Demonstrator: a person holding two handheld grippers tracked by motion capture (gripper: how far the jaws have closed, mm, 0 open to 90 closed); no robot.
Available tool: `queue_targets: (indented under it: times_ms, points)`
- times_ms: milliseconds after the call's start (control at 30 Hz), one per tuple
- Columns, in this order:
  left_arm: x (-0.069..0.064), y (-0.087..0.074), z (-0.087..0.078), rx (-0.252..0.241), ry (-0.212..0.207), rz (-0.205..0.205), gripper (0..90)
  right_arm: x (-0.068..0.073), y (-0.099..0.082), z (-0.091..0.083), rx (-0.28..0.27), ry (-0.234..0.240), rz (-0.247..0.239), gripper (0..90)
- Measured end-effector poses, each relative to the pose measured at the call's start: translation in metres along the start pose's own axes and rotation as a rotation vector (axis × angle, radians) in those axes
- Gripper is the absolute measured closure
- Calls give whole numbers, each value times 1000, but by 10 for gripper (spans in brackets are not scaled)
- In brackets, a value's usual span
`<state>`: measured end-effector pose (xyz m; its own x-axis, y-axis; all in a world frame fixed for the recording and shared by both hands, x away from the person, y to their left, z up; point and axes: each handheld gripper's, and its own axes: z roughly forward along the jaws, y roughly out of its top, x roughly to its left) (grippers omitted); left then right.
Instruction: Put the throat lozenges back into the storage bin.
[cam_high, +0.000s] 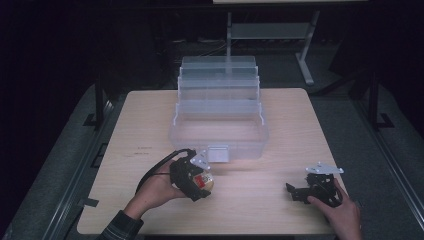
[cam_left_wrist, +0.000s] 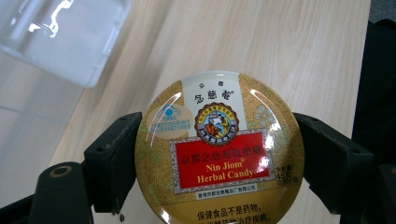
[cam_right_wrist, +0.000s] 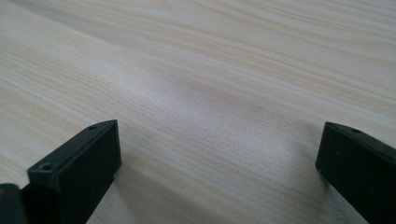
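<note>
Holding the round candy tin (cam_left_wrist: 219, 149) by its rim, our left gripper (cam_high: 192, 176) had both jaws pressed against the tin's opposite sides, lid facing the camera, just above the wooden table (cam_high: 260, 200) and just in front of the clear tiered box (cam_high: 218, 131). Our right gripper (cam_high: 300, 192) sat low over bare wood well to the right, jaws spread wide with nothing between them

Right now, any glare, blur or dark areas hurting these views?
High view: room dark, table lit, clear box hazy. Left gripper view: glare streaks on the candy tin, label still readable, box corner overexposed. Right gripper view: near fingers soft, wood grain sharp.
</note>
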<state>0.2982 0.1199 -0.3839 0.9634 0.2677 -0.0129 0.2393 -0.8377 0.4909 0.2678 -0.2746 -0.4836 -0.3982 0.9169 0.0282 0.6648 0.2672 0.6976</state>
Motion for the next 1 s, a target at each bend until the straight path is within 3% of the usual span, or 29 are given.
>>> queue_targets:
  times_ms: [1000]
  points:
    - [22, 22, -24, -16, 29, 7, 196, 0, 0, 0, 0, 2, 0, 0]
